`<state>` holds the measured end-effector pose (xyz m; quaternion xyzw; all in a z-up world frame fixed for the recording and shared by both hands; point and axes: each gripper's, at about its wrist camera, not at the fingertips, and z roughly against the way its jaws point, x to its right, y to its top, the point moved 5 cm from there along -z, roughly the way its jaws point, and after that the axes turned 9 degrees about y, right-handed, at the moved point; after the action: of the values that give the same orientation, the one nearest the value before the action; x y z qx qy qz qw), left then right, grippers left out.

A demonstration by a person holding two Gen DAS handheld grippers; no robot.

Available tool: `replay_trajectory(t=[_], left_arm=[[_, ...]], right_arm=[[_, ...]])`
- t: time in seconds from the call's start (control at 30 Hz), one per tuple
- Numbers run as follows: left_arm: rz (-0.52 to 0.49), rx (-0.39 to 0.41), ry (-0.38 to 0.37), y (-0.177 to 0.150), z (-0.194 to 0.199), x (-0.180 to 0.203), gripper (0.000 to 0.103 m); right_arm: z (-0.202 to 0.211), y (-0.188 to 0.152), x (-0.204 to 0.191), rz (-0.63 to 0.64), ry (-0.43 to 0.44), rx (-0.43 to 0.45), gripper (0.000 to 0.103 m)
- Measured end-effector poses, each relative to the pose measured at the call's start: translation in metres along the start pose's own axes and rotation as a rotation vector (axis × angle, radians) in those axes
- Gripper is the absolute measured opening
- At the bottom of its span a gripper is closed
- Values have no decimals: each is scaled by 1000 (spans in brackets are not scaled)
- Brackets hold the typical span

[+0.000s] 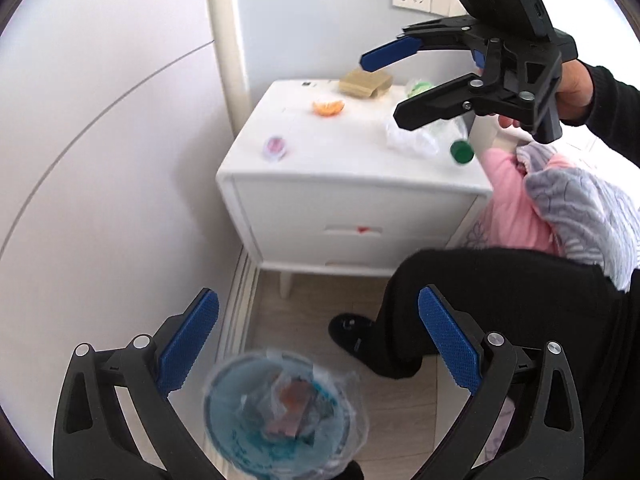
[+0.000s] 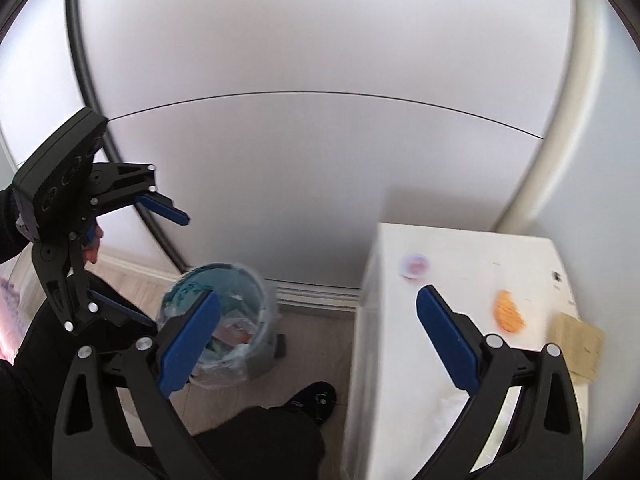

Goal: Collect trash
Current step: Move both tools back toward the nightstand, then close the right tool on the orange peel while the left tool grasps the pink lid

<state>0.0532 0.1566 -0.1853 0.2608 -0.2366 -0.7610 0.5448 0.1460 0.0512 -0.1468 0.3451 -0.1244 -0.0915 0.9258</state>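
My bin (image 1: 280,412) stands on the floor (image 1: 312,304) left of the nightstand, with wrappers (image 1: 290,404) in it. On the tabletop (image 1: 340,144) lie a peel (image 1: 329,107), a box (image 1: 365,82) behind it, and a bottle (image 1: 440,140) at the right edge.

Left wrist cam looks down-forward, bin (image 1: 280,412) close below, table (image 1: 340,152) ahead. Right wrist cam faces the wall, table (image 2: 460,248) near right. Shared: bin (image 2: 224,320), table.

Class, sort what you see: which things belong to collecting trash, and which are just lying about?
Job:
orange peel
small pink-and-white wrapper
crumpled clear plastic bottle with green cap
lined blue bin

Lying about:
tan cardboard box
pink and grey bedding
white nightstand
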Motion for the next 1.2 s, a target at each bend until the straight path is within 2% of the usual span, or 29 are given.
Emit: replay_trajectory(t=[0.33, 0.6, 0.83, 1.2], left_arm=[[-43, 60, -17, 82, -4, 22, 97], [-38, 77, -40, 126, -24, 30, 97], [7, 56, -66, 143, -53, 20, 97], [18, 18, -83, 146, -110, -9, 97]], right_arm=[[66, -34, 80, -181, -136, 79, 96], [90, -56, 121, -252, -174, 101, 96], [91, -67, 143, -267, -148, 90, 96], [53, -59, 179, -326, -90, 64, 96]])
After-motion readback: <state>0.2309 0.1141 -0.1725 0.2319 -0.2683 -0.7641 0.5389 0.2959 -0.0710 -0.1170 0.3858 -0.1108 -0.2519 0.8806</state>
